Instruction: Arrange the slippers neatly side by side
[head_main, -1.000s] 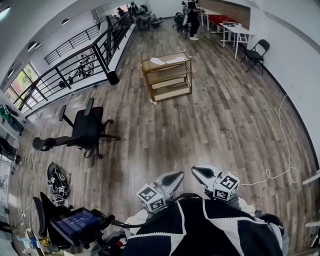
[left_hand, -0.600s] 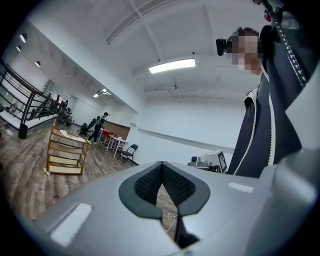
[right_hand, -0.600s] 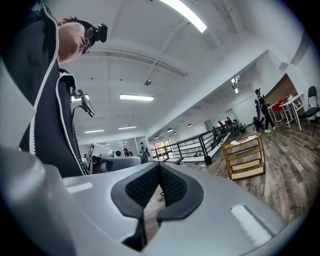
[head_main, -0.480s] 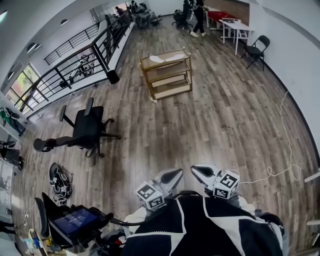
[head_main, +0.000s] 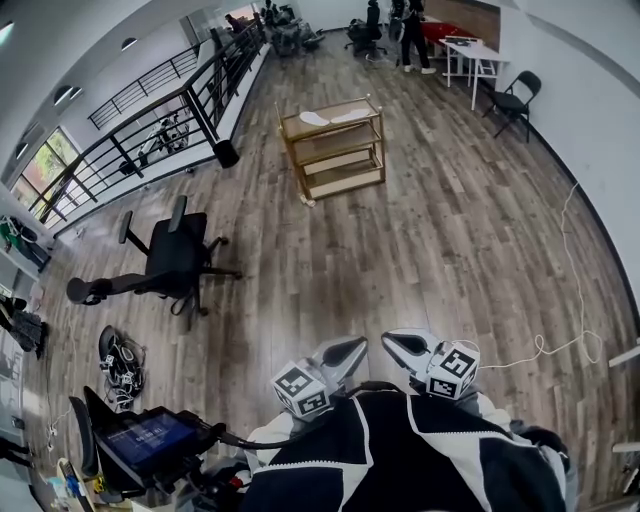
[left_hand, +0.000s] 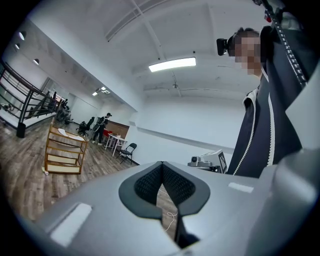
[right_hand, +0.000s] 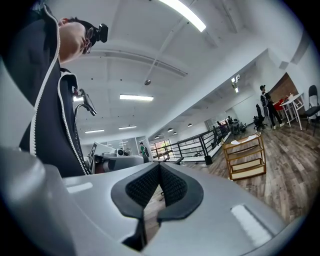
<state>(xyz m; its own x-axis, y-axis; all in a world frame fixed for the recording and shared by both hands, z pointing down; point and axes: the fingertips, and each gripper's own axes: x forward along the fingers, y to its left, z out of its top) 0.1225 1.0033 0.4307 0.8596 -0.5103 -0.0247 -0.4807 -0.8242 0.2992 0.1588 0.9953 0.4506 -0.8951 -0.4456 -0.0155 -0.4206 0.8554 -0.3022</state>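
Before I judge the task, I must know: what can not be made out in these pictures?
- White slippers on the wooden rack: too small in the head view to tell their alignment.
- Pale thing on the floor by the rack's foot: too small, head view.
- What lies on the rack's lower shelves: too small in every view.

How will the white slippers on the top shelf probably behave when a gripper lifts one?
The slippers look thin and flat, so probably light and floppy, bending if lifted by one edge. They lie flat on the rack, so rolling seems unlikely.
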